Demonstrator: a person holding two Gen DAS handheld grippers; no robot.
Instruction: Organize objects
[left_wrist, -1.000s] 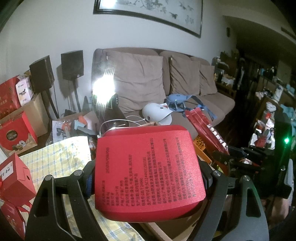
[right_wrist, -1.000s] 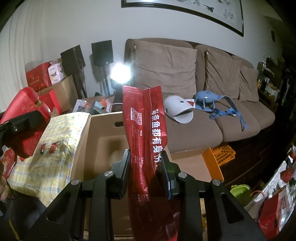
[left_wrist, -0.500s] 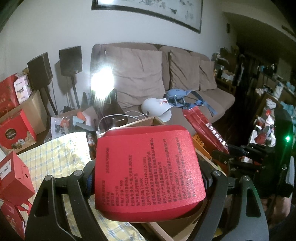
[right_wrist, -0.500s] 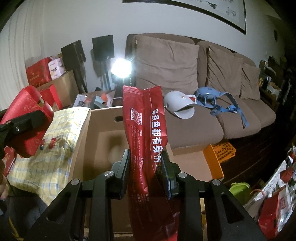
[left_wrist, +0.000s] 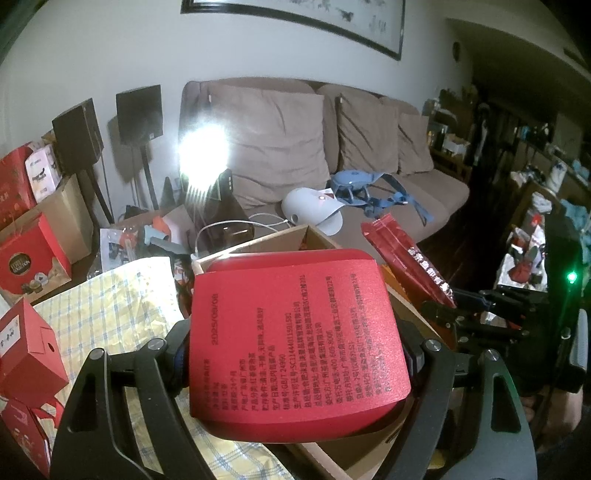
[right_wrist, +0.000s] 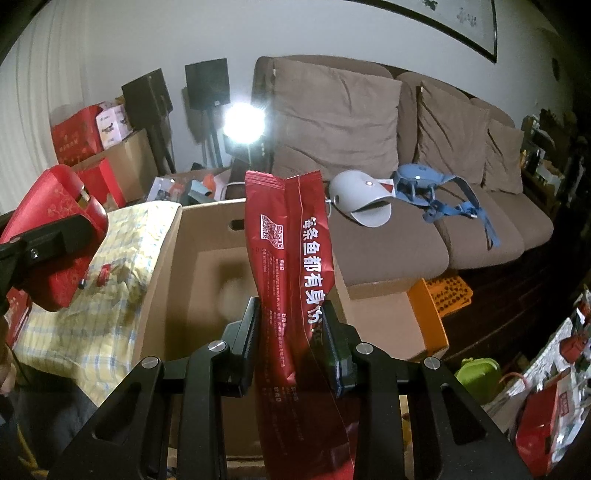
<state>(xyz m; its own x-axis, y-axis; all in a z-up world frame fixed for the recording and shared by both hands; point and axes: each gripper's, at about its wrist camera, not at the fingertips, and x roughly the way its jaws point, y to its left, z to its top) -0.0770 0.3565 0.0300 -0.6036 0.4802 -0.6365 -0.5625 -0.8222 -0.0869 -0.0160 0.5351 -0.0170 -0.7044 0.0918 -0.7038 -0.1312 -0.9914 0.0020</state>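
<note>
1. Left gripper (left_wrist: 295, 365): jaws set wide, clamped on a red box (left_wrist: 291, 332) printed with black text, held above the near edge of the cardboard box (left_wrist: 314, 236).
2. Right gripper (right_wrist: 293, 332): jaws narrow, gripping a red snack packet (right_wrist: 291, 251) that stands upright over the open cardboard box (right_wrist: 173, 280).
3. Background: brown sofa (right_wrist: 369, 122); checked cloth (right_wrist: 122, 258) left of the cardboard box.

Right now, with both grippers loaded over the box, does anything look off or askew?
Nothing damaged or spilled. The right gripper pinches the red packet low down, so its top stands free and creased. The left gripper holds the red box squarely. The cardboard box below is open.
</note>
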